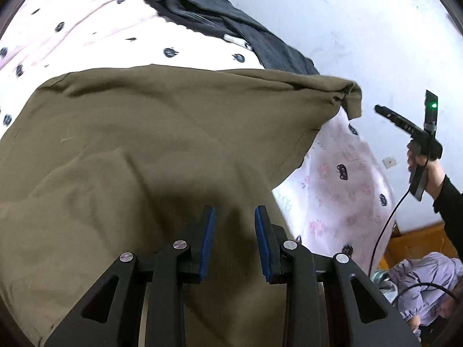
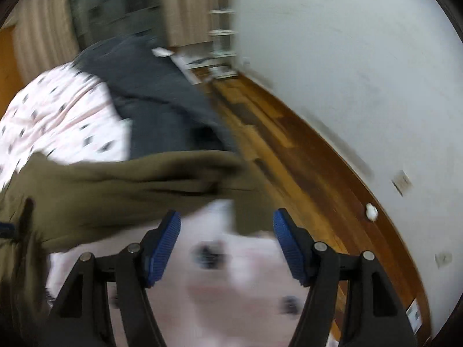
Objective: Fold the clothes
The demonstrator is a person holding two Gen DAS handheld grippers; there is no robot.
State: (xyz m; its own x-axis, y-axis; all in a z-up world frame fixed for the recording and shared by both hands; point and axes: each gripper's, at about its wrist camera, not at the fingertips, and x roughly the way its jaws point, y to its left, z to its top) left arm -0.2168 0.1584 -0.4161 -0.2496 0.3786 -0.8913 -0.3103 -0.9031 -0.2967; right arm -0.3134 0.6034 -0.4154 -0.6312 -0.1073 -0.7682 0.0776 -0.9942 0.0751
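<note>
An olive-green garment [image 1: 150, 133] lies spread on a bed with a white, dark-spotted sheet [image 1: 86, 29]. My left gripper [image 1: 235, 214] is open just above the garment's near part, with nothing between its blue pads. My right gripper [image 2: 227, 222] is open and empty, off the garment's right edge [image 2: 139, 182] and above the sheet [image 2: 246, 283]. The right gripper also shows in the left wrist view [image 1: 405, 127], held up in the air to the right of the garment's corner [image 1: 351, 98].
A dark grey garment [image 1: 231, 26] lies across the far side of the bed and also shows in the right wrist view [image 2: 156, 98]. A wooden floor [image 2: 289, 144] runs along a white wall [image 2: 347, 57]. A lilac garment [image 1: 428, 283] lies low at the right.
</note>
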